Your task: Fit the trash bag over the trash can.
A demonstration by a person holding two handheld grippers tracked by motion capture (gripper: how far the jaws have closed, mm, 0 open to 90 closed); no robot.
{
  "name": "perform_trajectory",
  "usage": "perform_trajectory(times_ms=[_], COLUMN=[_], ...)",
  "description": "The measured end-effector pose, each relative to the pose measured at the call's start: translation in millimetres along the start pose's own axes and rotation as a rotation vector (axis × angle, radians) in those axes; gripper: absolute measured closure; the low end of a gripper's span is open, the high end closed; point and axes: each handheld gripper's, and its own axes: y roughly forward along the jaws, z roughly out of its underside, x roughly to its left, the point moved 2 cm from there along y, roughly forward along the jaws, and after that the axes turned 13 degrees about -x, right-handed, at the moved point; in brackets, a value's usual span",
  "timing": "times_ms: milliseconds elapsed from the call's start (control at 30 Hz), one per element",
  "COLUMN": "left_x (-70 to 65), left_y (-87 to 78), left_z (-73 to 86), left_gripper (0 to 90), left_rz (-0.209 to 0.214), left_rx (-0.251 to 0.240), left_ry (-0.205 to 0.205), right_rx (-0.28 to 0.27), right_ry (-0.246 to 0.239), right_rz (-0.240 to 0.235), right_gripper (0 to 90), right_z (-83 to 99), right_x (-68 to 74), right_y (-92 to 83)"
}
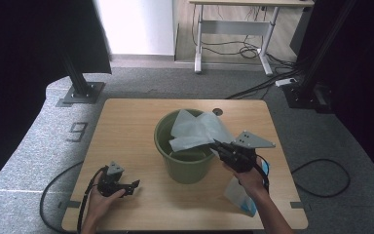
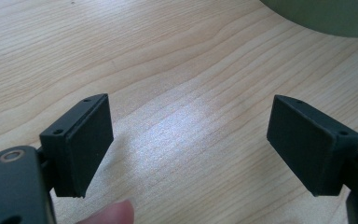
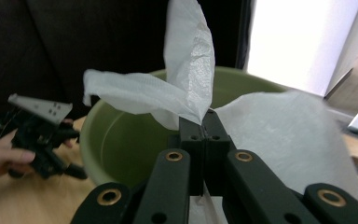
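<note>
Two hand-held grippers at a light wood-grain table [image 1: 126, 122]. Right gripper [image 1: 217, 145]: jaws clenched on a thin white plastic bag [image 1: 197, 129], pinched at a gathered fold near its mouth; in the right gripper view the bag [image 3: 186, 88] rises from the closed jaw tips in two crumpled, translucent flaps, one upright, one spread sideways. Bag location: held over the open top of an olive-green round bucket [image 1: 187, 168], which stands about midway across the table, slightly nearer its right edge; the film drapes across the bucket's rear and right rim. Bucket: smooth matte plastic, tapering walls, rounded lip, interior seemingly bare. Left gripper [image 1: 134, 184]: resting low near the table's front left corner, jaws released and wide apart with nothing between them; the left gripper view shows its flat, black, rubbery pads [image 2: 91, 140] over bare wood, with the bucket wall [image 2: 326, 16] just entering at the top. One further item: a flat white-and-blue packet [image 1: 241, 197] lying near the front right edge, partly behind the right forearm. Step judged in hand: lining the bucket with the bag. Next move likely calls for lowering the film into the bucket and bringing the free left gripper up to catch the opposite edge, so the mouth can be spread over the lip.
</note>
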Motion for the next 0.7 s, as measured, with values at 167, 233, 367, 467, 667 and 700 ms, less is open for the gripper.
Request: perform_trajectory(times_ms=[167, 233, 367, 467, 667, 700], left_x=[0.5, 0.4, 1.0, 0.8, -0.7, -0.9], left_y=[0.7, 0.4, -0.5, -0.5, -0.5, -0.2], left_z=[1.3, 1.3, 0.7, 0.6, -0.5, -0.5], left_gripper=[14.4, 14.4, 14.4, 14.5, 14.4, 14.5], left_rz=[-0.001, -0.001, -0.003, -0.005, -0.003, -0.004], left_rx=[0.004, 0.002, -0.005, -0.008, -0.011, -0.011], left_ry=[-0.005, -0.006, -0.012, -0.017, -0.02, -0.021], right_rx=[0.025, 0.018, -0.03, -0.058, -0.093, -0.09], right_ry=[0.016, 0.02, -0.008, -0.011, -0.025, -0.023], right_rz=[-0.014, -0.023, -0.001, 0.013, 0.04, 0.042], right_gripper=[82.6, 69.8, 45.8, 36.4, 28.7, 28.3], right_z=[16.3, 19.8, 20.2, 18.4, 22.6, 24.3], right_x=[1.3, 2.2, 9.7, 14.5, 19.5, 18.8], right_y=[-0.5, -1.5, -13.0, -26.3, -53.0, -55.0])
